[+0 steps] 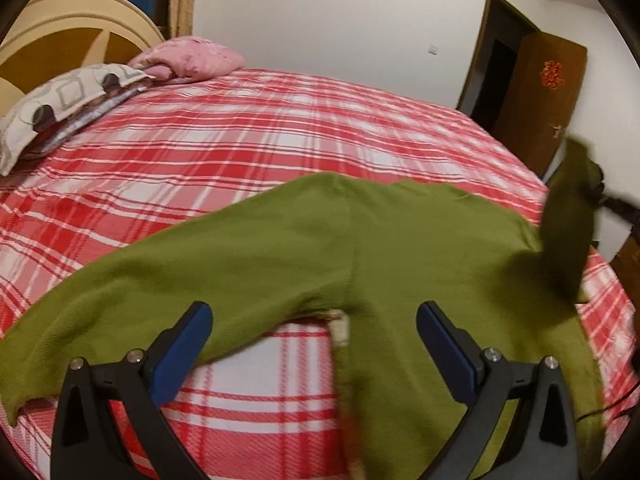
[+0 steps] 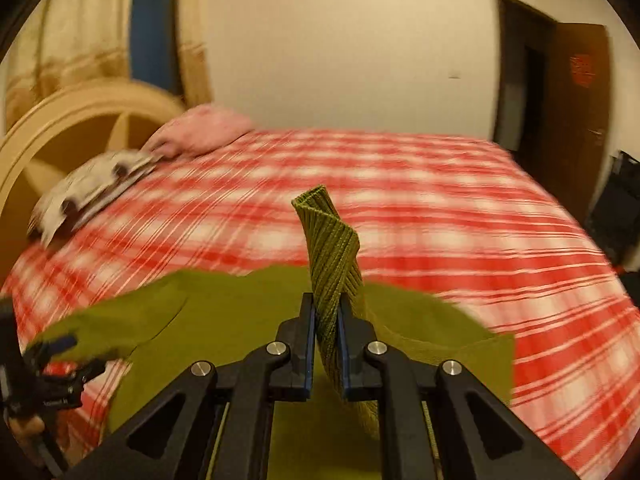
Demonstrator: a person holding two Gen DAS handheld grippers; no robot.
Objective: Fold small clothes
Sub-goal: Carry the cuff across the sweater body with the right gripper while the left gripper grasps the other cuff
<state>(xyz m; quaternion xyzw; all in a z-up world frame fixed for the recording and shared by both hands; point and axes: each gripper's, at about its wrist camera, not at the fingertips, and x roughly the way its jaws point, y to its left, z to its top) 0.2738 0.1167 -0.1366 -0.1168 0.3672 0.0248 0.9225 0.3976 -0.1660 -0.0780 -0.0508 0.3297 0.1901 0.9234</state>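
Sleeve-fold step. Right gripper (image 2: 325,344) clamped on the ribbed cuff (image 2: 334,256), sleeve lifted off the bed (image 1: 280,128). Left gripper (image 1: 314,344) wide open, empty, over the near left of the green top (image 1: 360,240). Next, probably: lay cuff across body.

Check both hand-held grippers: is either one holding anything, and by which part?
The right hand-held gripper pinches the green sweater by its ribbed cuff. The left hand-held gripper is open, holding nothing.
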